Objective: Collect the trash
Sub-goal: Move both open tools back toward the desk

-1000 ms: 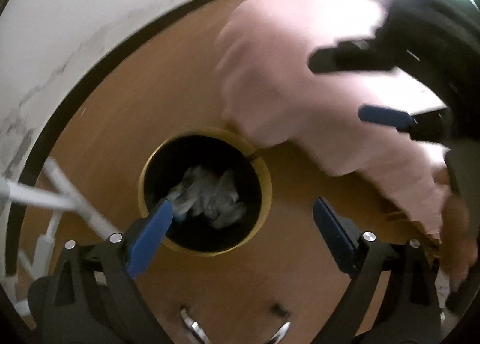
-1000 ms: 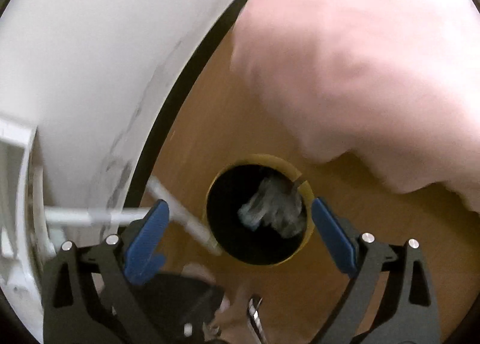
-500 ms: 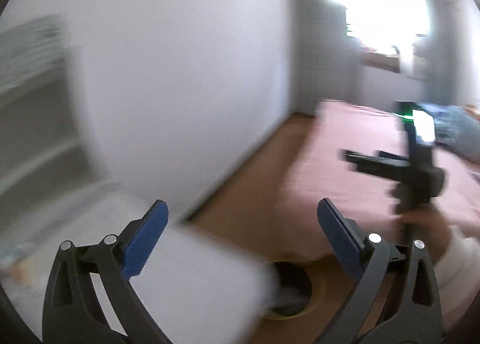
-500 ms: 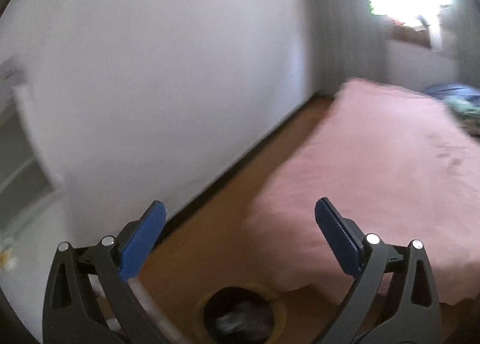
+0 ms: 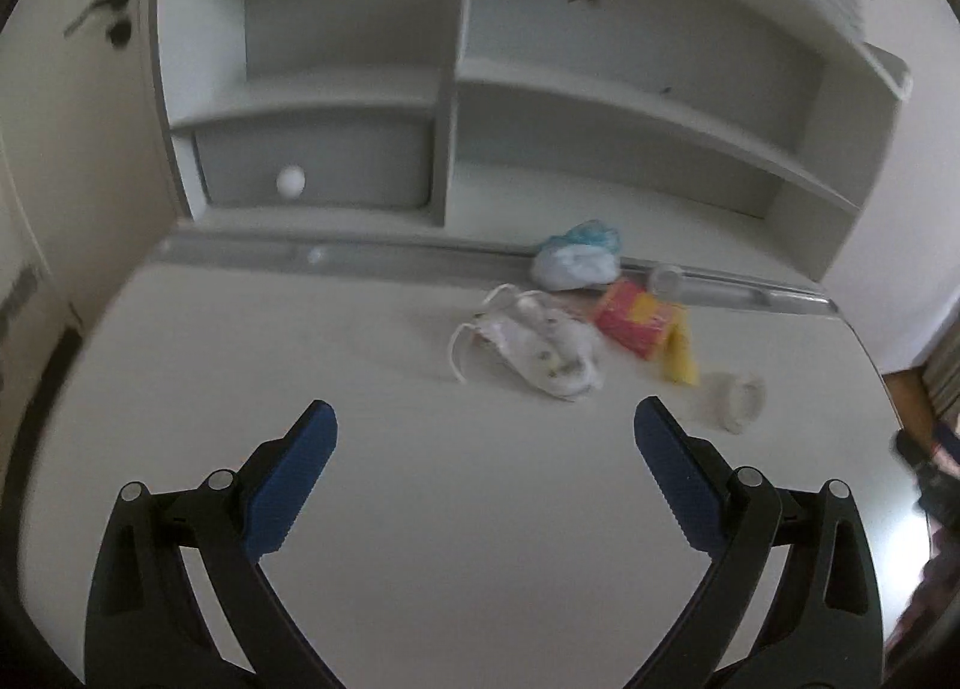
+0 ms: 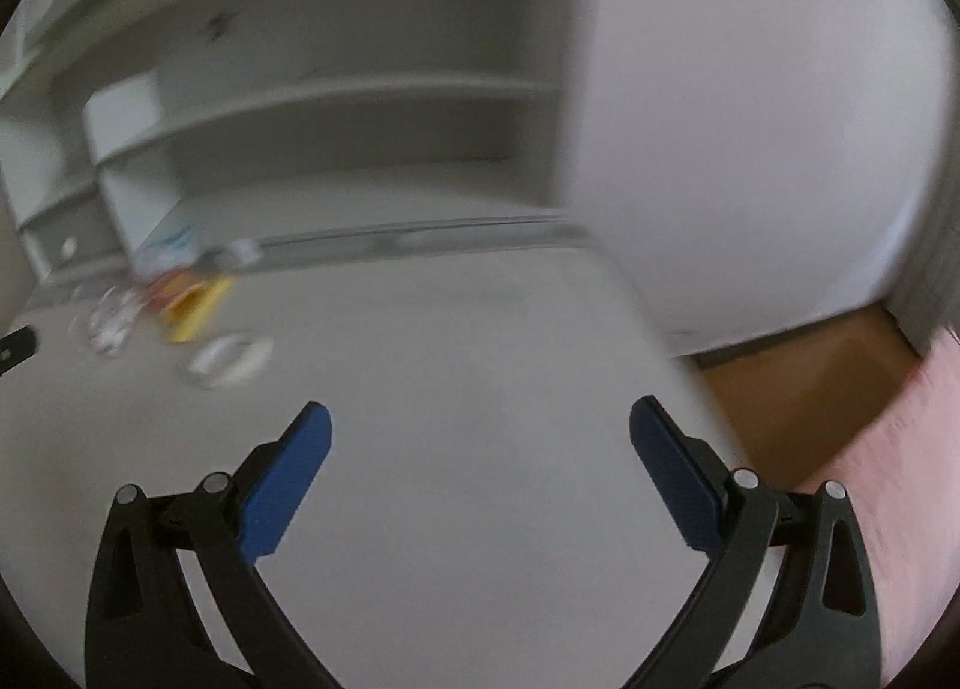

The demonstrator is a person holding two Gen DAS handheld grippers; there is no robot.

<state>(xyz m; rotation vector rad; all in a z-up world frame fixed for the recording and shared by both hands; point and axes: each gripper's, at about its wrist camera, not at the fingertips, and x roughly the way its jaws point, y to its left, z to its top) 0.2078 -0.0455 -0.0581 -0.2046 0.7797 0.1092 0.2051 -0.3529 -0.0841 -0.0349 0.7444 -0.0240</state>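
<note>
Overhead, both hand-held grippers (left (image 5: 485, 428), right (image 6: 480, 430)) spread empty above white desk (image 5: 480, 509), shelves (image 5: 600, 107) behind.

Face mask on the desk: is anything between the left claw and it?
Nothing visible. The left claw hangs open above bare desk, and the crumpled face mask lies straight ahead. The red-and-yellow carton and clear plastic cup sit beside the mask to its right, off that line.

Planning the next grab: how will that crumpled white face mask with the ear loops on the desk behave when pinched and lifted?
The crumpled white face mask looks like thin soft fabric, so it will probably sag and fold, not hold its shape. Its loose ear loop will likely dangle. It seems light, and could drag along the white desk if pushed.
</note>
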